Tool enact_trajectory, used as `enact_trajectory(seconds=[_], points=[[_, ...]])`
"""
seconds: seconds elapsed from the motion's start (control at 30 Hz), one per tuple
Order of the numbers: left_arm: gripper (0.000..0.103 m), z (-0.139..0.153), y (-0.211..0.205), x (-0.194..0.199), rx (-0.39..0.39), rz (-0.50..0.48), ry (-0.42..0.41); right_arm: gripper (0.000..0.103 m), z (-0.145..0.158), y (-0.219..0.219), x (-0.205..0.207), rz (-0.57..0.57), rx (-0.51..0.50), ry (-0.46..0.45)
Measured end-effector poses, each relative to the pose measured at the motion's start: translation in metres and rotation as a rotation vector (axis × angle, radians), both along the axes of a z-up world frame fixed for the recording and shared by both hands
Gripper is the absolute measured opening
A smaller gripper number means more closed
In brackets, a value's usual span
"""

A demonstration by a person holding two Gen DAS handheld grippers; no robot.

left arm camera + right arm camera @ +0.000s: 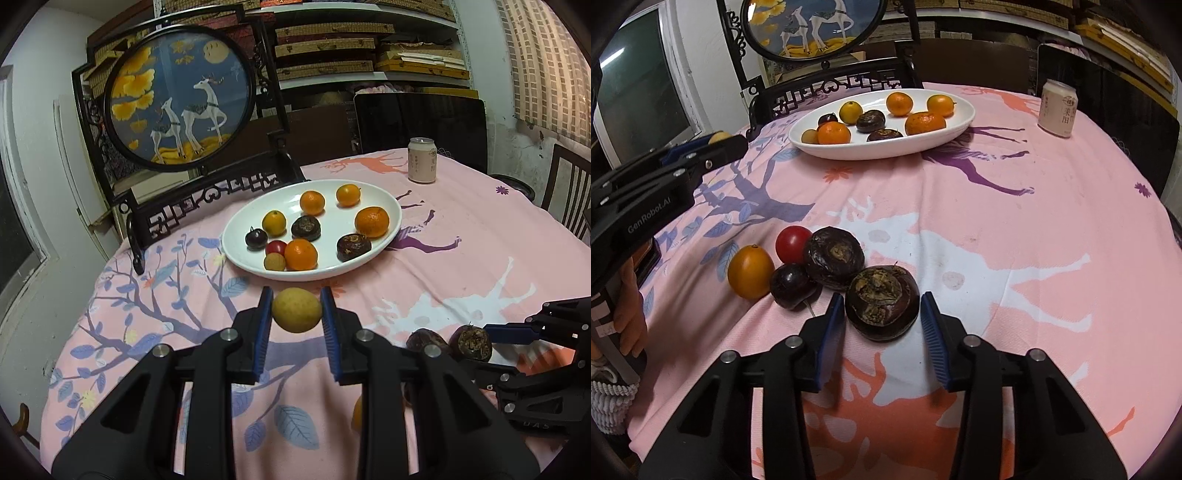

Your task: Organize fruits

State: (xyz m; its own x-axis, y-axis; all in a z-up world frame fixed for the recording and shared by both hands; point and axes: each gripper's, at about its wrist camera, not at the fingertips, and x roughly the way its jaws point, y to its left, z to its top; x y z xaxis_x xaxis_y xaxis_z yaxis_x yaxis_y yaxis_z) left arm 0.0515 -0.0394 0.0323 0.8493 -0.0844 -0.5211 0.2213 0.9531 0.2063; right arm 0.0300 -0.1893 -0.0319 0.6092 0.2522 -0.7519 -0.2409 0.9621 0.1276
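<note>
Left gripper clamps a yellow fruit in the air short of the plate. Right gripper straddles a dark water chestnut on the tablecloth, pads apart from it. Beyond, white plate holds oranges and chestnuts

The room light is soft and a bit dim. The white plate shines a little, and fruits cast small shadows. Picture edges bend round and go dark.
</note>
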Motion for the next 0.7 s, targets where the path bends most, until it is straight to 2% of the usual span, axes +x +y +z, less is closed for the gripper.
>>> enact_trajectory(seconds=[0.7], points=[[0.026, 0.011, 0.003, -0.012, 0.01, 0.017, -0.074, 0.041, 0.012, -0.012, -0.002, -0.042, 0.053, -0.042]])
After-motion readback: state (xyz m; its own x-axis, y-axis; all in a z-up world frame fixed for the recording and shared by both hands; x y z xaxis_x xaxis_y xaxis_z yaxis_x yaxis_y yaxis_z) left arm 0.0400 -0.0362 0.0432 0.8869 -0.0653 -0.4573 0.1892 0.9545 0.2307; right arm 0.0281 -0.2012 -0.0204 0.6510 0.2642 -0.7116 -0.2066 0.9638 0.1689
